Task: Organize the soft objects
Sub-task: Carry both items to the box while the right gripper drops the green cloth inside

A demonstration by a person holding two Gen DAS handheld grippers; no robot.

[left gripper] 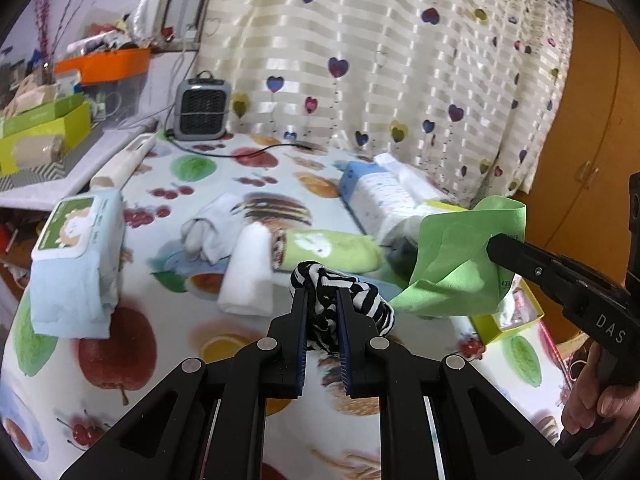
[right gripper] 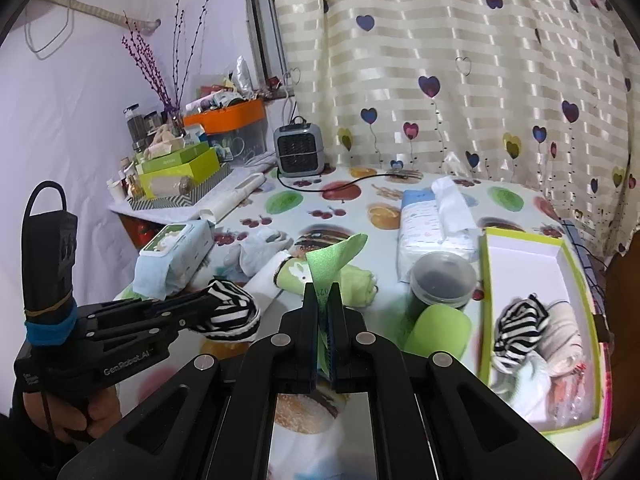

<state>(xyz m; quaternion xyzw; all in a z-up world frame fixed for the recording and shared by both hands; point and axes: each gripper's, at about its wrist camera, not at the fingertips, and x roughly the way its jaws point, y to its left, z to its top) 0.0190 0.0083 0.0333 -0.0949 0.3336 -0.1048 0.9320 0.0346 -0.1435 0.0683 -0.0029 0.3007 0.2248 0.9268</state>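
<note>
Black-and-white zebra-striped soft cloth [left gripper: 340, 300], bunched, clamped between the closed fingers of the left gripper [left gripper: 323, 294], lifted just above the fruit-printed desk [left gripper: 200, 168]. Thin light-green cloth [left gripper: 460, 256], creased and hanging, pinched by one edge in the closed fingers of the right gripper [right gripper: 321, 294], held up off the desk to the right of the striped cloth, the two close together but apparently not touching. Seen from the right wrist, the same green cloth rising in a curl above the fingertips.

Behind the held cloths, lying on the desk: rolled light-green towel with a white rabbit print [left gripper: 328, 250], touching a rolled white towel [left gripper: 250, 276] at its left end; crumpled white fabric piece [left gripper: 208, 228] just behind that. Farther left, pale-blue pack of wet wipes with a green lid label [left gripper: 76, 256]. To the right, white-and-blue soft pack of tissues [right gripper: 432, 224] with a sheet sticking up, and in front of it a dark round container with a clear lid [right gripper: 440, 280].

At the desk's right edge, open lime-green rectangular box with a white inside [right gripper: 520, 240], holding a second zebra-striped cloth [right gripper: 516, 328] beside a rolled beige towel [right gripper: 560, 336], the two touching.

At the back, small grey heater [right gripper: 298, 150] against the striped curtain with heart shapes [right gripper: 460, 60]. A hand [right gripper: 80, 412] around each gripper's handle.
</note>
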